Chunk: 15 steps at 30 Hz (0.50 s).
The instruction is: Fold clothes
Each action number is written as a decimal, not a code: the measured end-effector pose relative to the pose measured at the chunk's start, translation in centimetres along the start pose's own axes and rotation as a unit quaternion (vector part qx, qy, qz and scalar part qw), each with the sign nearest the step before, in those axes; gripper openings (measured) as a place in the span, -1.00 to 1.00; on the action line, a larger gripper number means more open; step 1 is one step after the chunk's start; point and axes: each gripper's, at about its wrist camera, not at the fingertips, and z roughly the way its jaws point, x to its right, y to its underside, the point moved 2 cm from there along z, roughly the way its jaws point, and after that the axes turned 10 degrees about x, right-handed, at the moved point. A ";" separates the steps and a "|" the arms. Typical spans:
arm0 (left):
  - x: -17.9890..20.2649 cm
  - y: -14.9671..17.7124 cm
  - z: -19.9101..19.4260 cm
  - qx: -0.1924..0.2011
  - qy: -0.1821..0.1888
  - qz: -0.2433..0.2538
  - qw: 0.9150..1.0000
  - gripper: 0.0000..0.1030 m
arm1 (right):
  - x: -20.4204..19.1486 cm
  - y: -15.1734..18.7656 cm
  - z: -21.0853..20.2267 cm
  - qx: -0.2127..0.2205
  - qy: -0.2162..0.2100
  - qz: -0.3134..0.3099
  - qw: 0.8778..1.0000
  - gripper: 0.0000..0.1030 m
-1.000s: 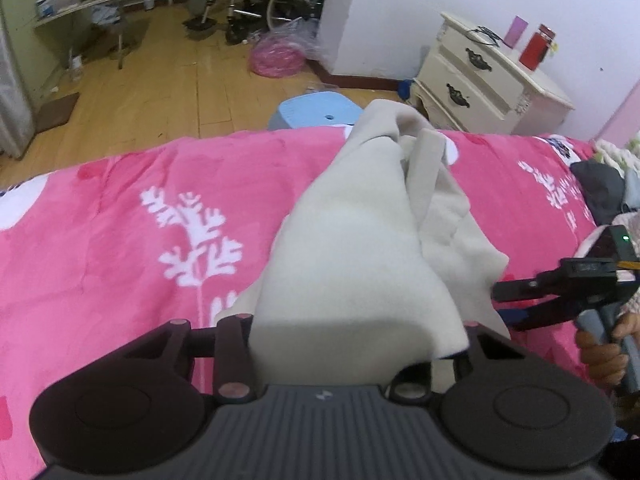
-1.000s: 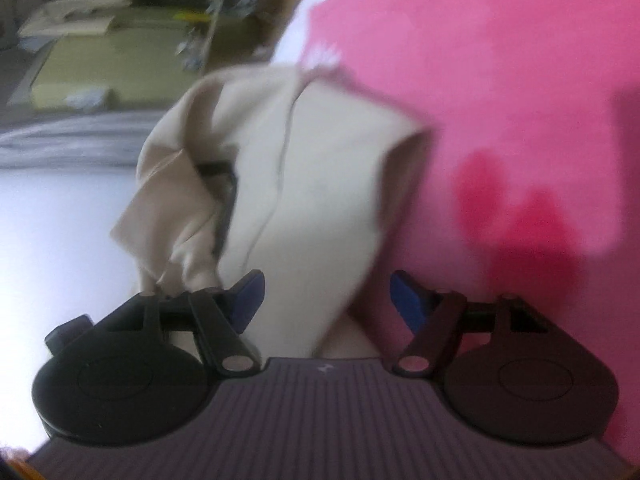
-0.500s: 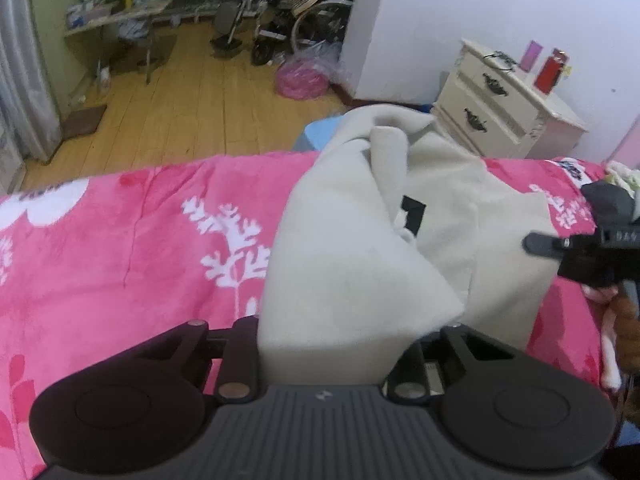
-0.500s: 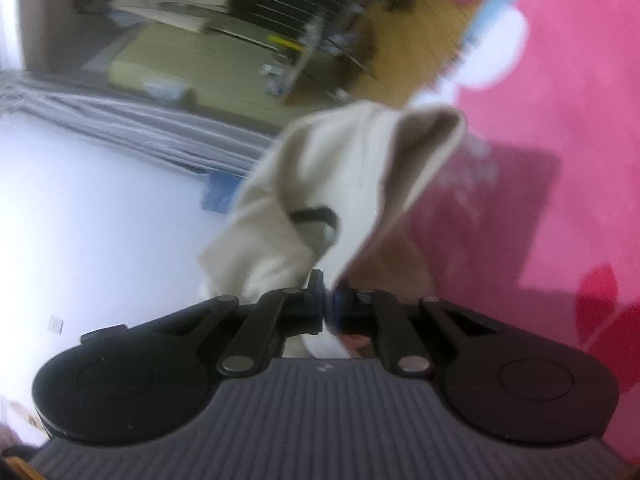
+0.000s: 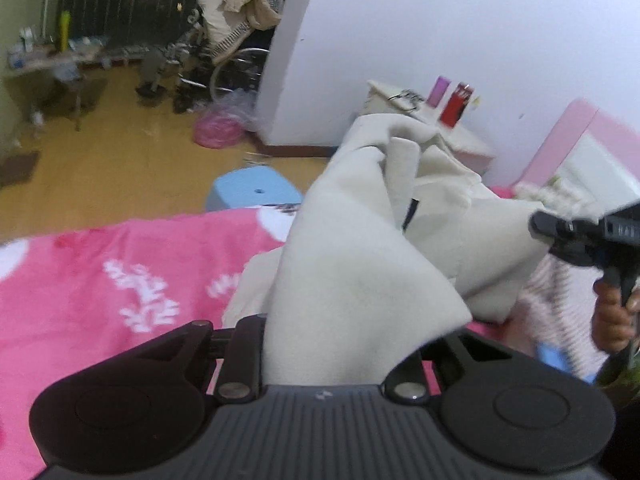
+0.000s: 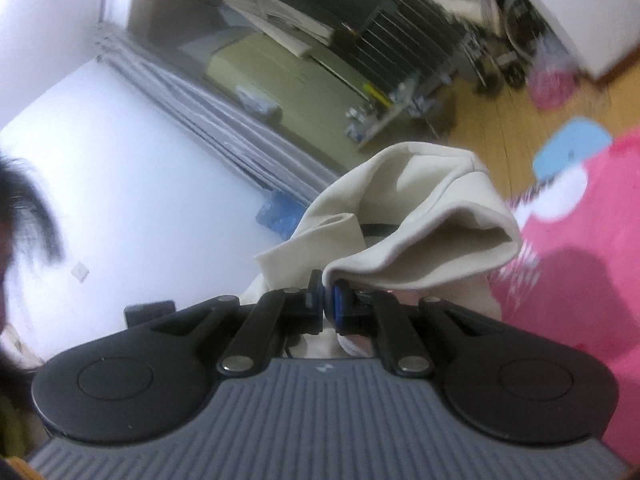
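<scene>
Pink bedding (image 5: 100, 280) with white branch prints spread beneath both tools and served as the folding surface. Nearest the left wrist camera, the left gripper (image 5: 340, 344) had its jaws pressed against a thick bunch of the cream garment (image 5: 352, 264), which filled the gap between them, so it read as clamped on the cloth. From there the garment rose off the bed in a loose, crumpled peak, a dark tab or label showing among its folds, and ran across to the right gripper (image 6: 326, 300), whose blue-padded fingertips (image 6: 340, 304) were pinched together on a rolled hem or cuff. A hand (image 5: 612, 316) gripped that tool's handle at the right edge of the left view. Beyond the bed stood a blue stool (image 5: 256, 192), a white nightstand (image 5: 460, 136), and farther off a wooden floor (image 5: 120, 128) and a wheelchair piled with clothes.

Judging by the lifted, bunched cloth, the step in hand was picking the garment up by two points. Next, it would need drawing apart and laying flat on the bedding so that its edges could be found.
</scene>
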 end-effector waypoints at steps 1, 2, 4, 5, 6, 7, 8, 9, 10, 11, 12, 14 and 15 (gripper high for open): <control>-0.3 -0.2 0.1 -0.003 0.008 -0.013 1.000 -0.53 | -0.2 -0.5 -0.8 0.004 0.005 -0.002 1.000 -0.93; -0.7 -0.4 0.3 -0.005 0.012 -0.021 1.000 -0.53 | -0.4 -0.9 -1.3 0.008 0.010 -0.003 1.000 -0.93; -1.6 -0.6 0.9 -0.009 0.014 -0.028 0.999 -0.53 | 0.4 -1.4 -1.5 0.012 0.027 -0.003 1.000 -0.93; -2.1 -0.6 1.3 -0.011 0.011 -0.027 1.000 -0.53 | 1.0 -1.6 -1.6 0.014 0.037 -0.003 0.999 -0.93; -2.9 -0.5 1.9 -0.015 0.005 -0.030 0.999 -0.53 | 1.5 -1.8 -1.7 0.016 0.046 -0.003 0.999 -0.93; -3.8 -0.4 2.5 -0.018 -0.002 -0.034 0.999 -0.53 | 2.0 -2.0 -1.8 0.018 0.055 -0.002 0.998 -0.93; -4.7 -0.2 3.2 -0.022 -0.009 -0.038 0.999 -0.53 | 2.5 -2.2 -1.8 0.020 0.065 -0.002 0.998 -0.93; -5.5 0.0 3.8 -0.026 -0.019 -0.040 0.999 -0.53 | 3.0 -2.4 -1.9 0.022 0.074 -0.002 0.997 -0.93; -6.5 0.3 4.4 -0.032 -0.031 -0.040 0.998 -0.53 | 4.1 -2.5 -1.5 0.017 0.092 0.002 0.996 -0.93; -7.5 0.6 5.1 -0.039 -0.044 -0.040 0.997 -0.53 | 5.5 -2.4 -0.7 0.009 0.109 0.007 0.994 -0.93; -8.4 0.9 5.8 -0.045 -0.057 -0.039 0.997 -0.53 | 6.9 -2.2 0.0 0.001 0.125 0.012 0.992 -0.93; -10.3 1.7 7.0 -0.059 -0.082 -0.036 0.994 -0.53 | 10.1 -1.8 2.5 -0.022 0.162 0.012 0.987 -0.93; -11.1 2.0 7.5 -0.063 -0.092 -0.037 0.993 -0.53 | 11.7 -1.6 3.9 -0.034 0.180 0.011 0.983 -0.94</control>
